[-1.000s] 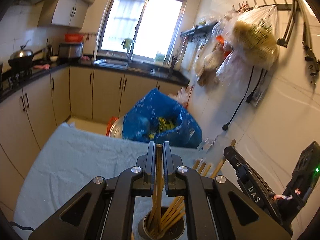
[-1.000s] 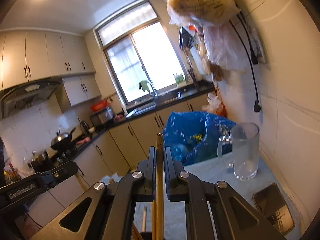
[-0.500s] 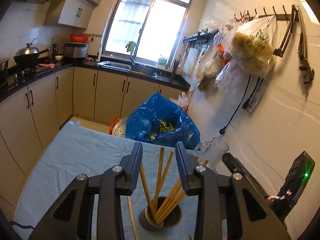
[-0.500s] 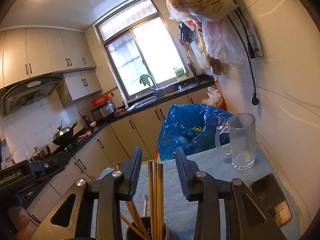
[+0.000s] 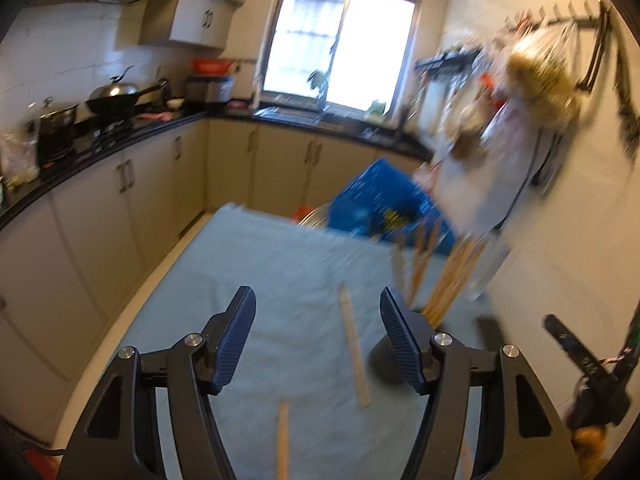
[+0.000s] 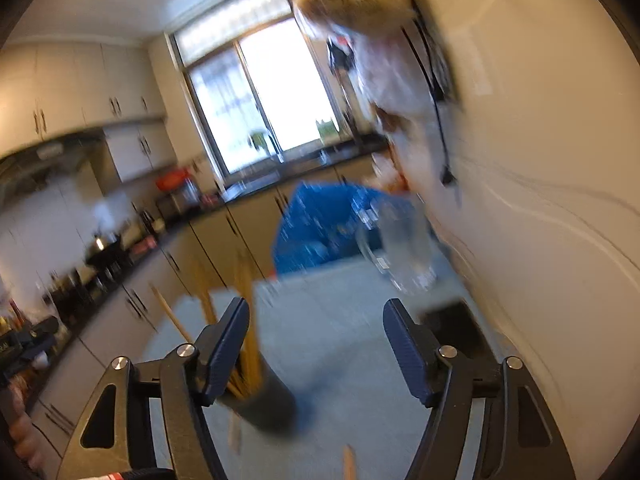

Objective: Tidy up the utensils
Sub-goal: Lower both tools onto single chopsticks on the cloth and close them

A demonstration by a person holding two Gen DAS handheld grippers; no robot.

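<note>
both the left gripper (image 5: pixel 314 338) and right gripper (image 6: pixel 316 346) are opening, empty, having released chopsticks into the holder (image 6: pixel 266 402); loose chopsticks (image 5: pixel 354 350) are lying nearer, waiting.

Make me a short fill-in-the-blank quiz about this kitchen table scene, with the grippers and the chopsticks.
1. Both the left gripper and the right gripper are ____.
2. Most chopsticks stand in a dark ____.
3. The table is covered with a light ____ cloth.
4. Loose chopsticks lie on the ____.

Missing words: open; holder; blue; cloth
</note>
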